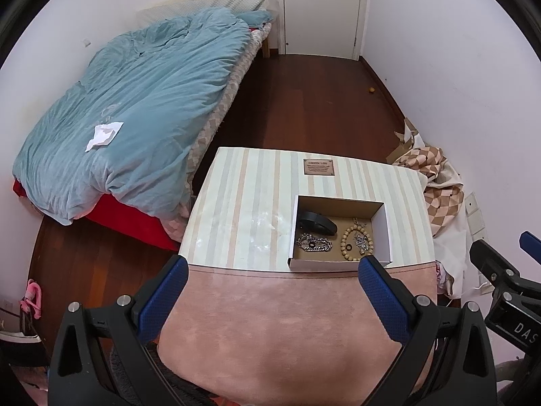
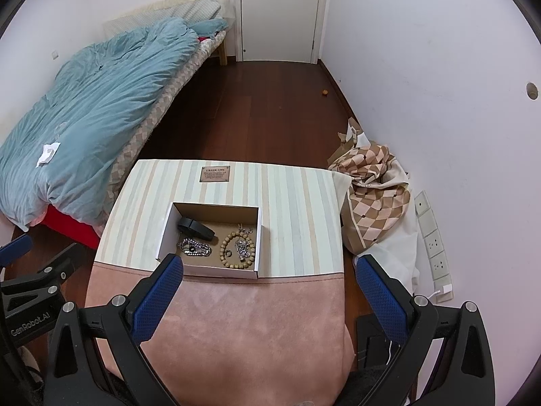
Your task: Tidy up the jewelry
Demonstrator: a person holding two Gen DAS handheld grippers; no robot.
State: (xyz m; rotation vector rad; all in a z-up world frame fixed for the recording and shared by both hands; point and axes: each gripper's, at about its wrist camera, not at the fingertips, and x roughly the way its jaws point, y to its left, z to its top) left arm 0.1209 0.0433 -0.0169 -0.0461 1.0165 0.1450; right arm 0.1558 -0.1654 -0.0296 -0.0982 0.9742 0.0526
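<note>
Both the left hand-held gripper and right hand-held gripper are held open and empty near a cardboard box of jewelry on the striped counter.

left wrist: high, left of box | right wrist: high, right | both face door

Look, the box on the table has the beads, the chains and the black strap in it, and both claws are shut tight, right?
Not quite. Both claws are open and hold nothing: each wrist view shows its blue fingers spread wide, left claw and right claw. The rest is right: the box on the table holds the beads, chains and black strap.
</note>
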